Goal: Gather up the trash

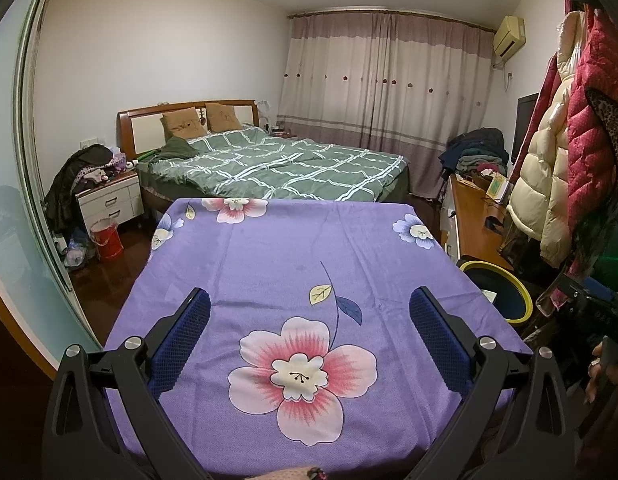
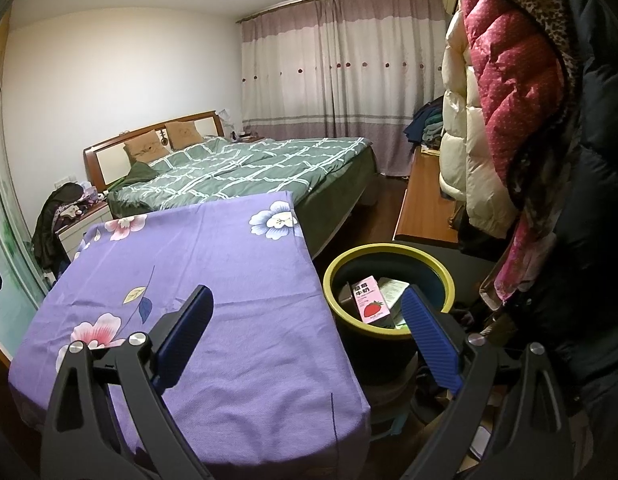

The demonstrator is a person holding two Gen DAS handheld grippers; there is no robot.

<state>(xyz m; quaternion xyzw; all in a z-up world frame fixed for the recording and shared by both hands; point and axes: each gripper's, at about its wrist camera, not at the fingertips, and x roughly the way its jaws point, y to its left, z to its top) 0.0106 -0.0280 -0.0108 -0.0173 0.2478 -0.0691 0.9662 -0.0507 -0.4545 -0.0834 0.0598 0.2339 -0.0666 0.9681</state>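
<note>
Hovering over the cloth (image 1: 269,264), left gripper (image 1: 309,320) spread, empty; no trash shows on it. Bin (image 1: 523,292) at right edge.

Right view: right gripper (image 2: 307,320) spread, empty, between cloth (image 2: 213,280) and bin (image 2: 389,248). Carton (image 2: 369,300) lies inside bin, lower centre-right, beside paper (image 2: 393,290). Carton looks light, crushable: pinch flat sides gently.

Illumination is dim, overhead and indoor. Fisheye distortion bends both frames' edges; corners vignette black. Focus is sharp throughout.
</note>
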